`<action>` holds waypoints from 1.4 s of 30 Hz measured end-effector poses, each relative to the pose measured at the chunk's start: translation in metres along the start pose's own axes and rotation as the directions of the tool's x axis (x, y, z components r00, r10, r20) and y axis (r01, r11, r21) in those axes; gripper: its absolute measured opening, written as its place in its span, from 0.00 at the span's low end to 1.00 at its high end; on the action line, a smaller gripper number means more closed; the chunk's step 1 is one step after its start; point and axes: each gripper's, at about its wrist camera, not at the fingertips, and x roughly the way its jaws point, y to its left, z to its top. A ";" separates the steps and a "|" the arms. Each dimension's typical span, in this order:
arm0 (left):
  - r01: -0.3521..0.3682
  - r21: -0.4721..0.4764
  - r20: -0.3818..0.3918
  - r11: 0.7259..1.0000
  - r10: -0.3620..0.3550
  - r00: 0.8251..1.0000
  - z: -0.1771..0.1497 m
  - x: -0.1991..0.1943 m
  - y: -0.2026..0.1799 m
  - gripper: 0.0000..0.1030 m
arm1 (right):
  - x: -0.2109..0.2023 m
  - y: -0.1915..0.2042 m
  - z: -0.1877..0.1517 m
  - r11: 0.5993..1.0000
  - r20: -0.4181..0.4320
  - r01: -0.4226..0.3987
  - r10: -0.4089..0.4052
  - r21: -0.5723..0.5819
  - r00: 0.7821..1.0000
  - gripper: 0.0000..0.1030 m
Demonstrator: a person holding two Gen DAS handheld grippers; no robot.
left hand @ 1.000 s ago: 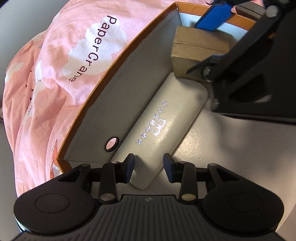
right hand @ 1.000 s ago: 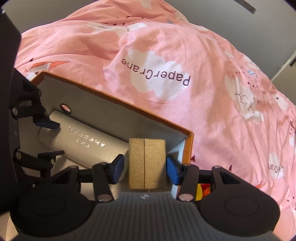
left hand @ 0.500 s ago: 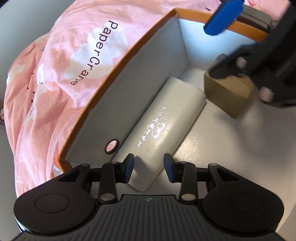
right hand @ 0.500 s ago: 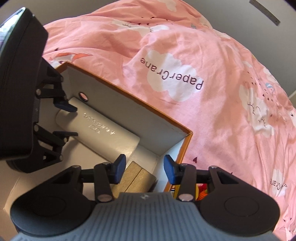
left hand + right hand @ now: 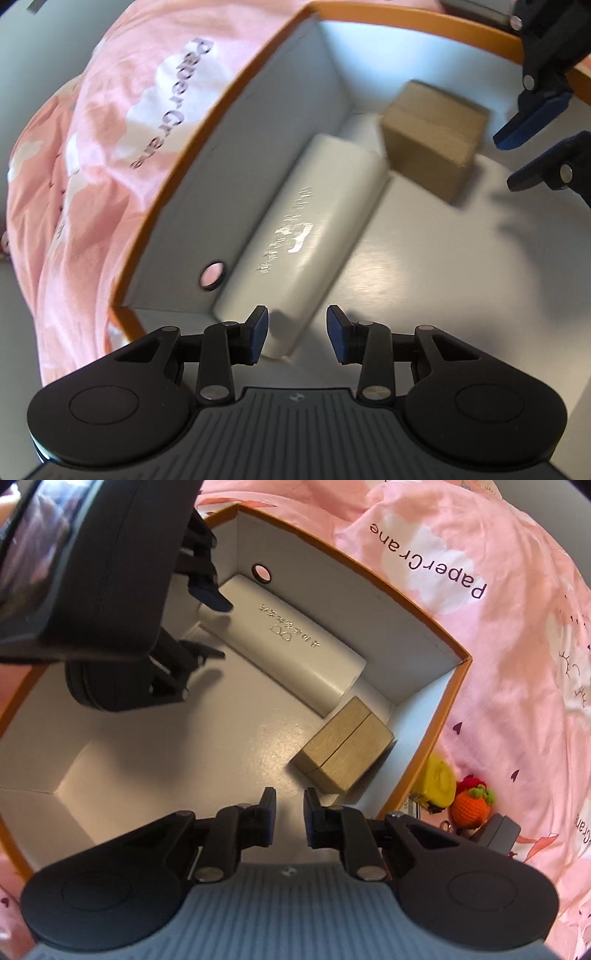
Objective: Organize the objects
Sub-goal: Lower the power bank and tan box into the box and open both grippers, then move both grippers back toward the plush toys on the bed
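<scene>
Right wrist view looks down into an orange-rimmed box (image 5: 448, 716) lying on a bed with a pink quilt (image 5: 509, 635). Inside it, a white glasses case (image 5: 291, 650) lies along the far wall, and a small tan box (image 5: 343, 749) sits just beside the case's right end, near the corner. The right claw (image 5: 290, 821) has just been closing and now stands nearly shut, with nothing between its pads; the tan box lies free ahead of it. In the left wrist view, the left claw (image 5: 297, 332) hangs partly open over the near end of the glasses case, its left pad close to the case but not gripping it; its jaws have closed a little.

Both items look placed, so this step seems to be the release and retreat. Outside the box, at its right edge, wait a yellow thing (image 5: 437, 782), a crocheted orange toy (image 5: 472, 805) and a grey item (image 5: 498, 830). The next move probably calls for the right claw to open again and reach over the rim toward one of them.
</scene>
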 end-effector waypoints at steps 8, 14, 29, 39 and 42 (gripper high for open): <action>-0.022 -0.041 -0.009 0.999 0.022 1.000 0.007 -0.003 0.002 0.37 | 0.007 -0.016 0.013 0.999 0.080 0.048 -0.050 0.024 0.996 0.11; -0.028 -0.056 0.006 0.998 0.028 1.000 0.006 -0.012 -0.001 0.37 | 0.012 -0.023 0.019 0.996 0.137 0.091 -0.092 0.011 0.986 0.11; 0.103 -0.175 0.252 0.979 -0.057 0.966 0.007 -0.038 0.038 0.37 | -0.050 -0.035 -0.029 0.975 0.404 0.003 -0.094 0.222 0.910 0.19; 0.356 -0.149 0.511 0.923 -0.236 0.827 0.022 -0.121 -0.003 0.34 | -0.120 -0.050 -0.161 0.823 0.474 -0.031 -0.296 0.568 0.829 0.30; 0.408 -0.099 0.540 0.907 -0.296 0.788 0.034 -0.129 -0.031 0.34 | -0.117 -0.051 -0.206 0.726 0.421 -0.031 -0.363 0.687 0.832 0.30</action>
